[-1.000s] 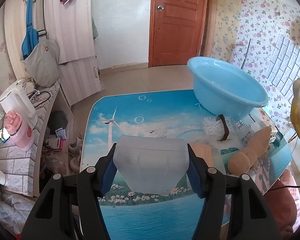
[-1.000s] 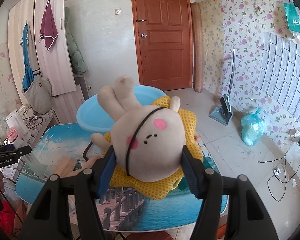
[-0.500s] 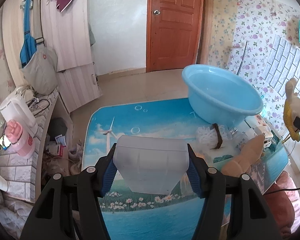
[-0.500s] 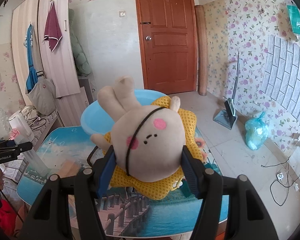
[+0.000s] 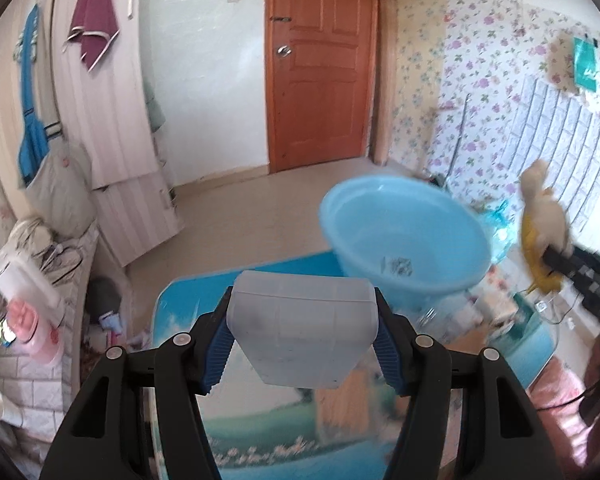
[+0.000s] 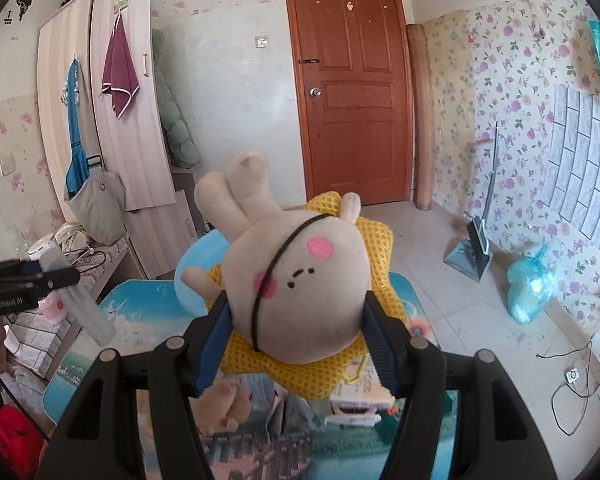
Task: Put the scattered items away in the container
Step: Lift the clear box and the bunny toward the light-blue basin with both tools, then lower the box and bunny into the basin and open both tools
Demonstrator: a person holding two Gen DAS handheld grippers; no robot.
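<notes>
Left hand-held gripper (image 5: 302,343) still clamped on translucent cup (image 5: 302,338), now higher; right hand-held gripper (image 6: 294,319) on plush rabbit (image 6: 296,292).

Scenic-print table (image 5: 188,300) carries blue basin (image 5: 404,236), small clutter.

In the left wrist view, the basin (image 5: 404,236) sits on the bench (image 5: 204,292) at our two o'clock, beyond the plastic tub (image 5: 302,338) before us. The plush toy (image 5: 542,224) hangs at three o'clock, right of the basin. A door (image 5: 320,64) stands behind, at twelve o'clock.
</notes>
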